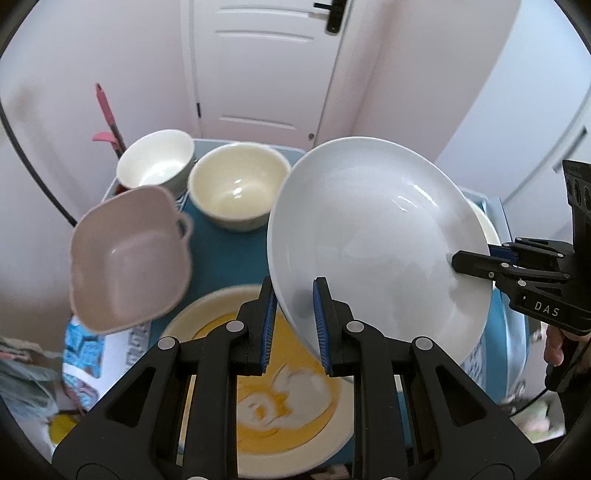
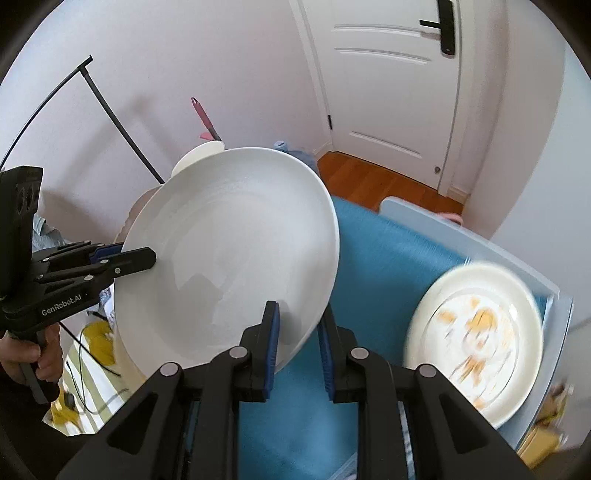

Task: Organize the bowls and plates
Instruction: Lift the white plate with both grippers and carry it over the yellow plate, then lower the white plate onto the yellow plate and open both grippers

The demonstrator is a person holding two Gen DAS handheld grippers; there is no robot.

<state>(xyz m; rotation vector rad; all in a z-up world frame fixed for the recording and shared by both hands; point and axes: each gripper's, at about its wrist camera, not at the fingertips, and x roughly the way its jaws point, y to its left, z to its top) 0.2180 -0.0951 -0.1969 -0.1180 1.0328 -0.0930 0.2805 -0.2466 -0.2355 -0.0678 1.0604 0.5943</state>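
Left gripper [image 1: 294, 325]: black, blue-padded, clamped on the near rim of the white plate [image 1: 373, 240]; printed "GenRobot.AI" on its side, read from the right wrist view.

Right gripper [image 2: 297, 345]: same make, clamped on the opposite rim of the same plate; "DAS" readable on its body in the left wrist view. Hand [image 2: 22, 354] wrapped round the left gripper's grip at lower left.

White plate: large, round, glossy, plain, shallow well, held tilted in the air between both grippers, clear of the table, over its middle.

Yellow-printed plate [image 1: 273, 398]: cream rim, yellow cartoon figure, flat on the blue mat [image 2: 388, 258] near the table's near edge, under the left gripper.

Second printed plate [image 2: 476, 343]: cream, orange marks, blurred, at the table's right edge, just inside the pale blue table rim [image 2: 517, 258].

Pink square dish [image 1: 129, 258]: handled, blurred, at the left edge; whether resting on anything cannot be told.

Open mat: bare blue strip in the middle between the plates.

Cream bowl [image 1: 238, 184]: round, empty, toward the far edge. White bowl [image 1: 155, 158]: just beside it, at the far left corner.

Beyond: pink-handled tool [image 1: 107, 114], white door [image 1: 266, 66] with black handle [image 1: 334, 13], wood floor [image 2: 369, 177].
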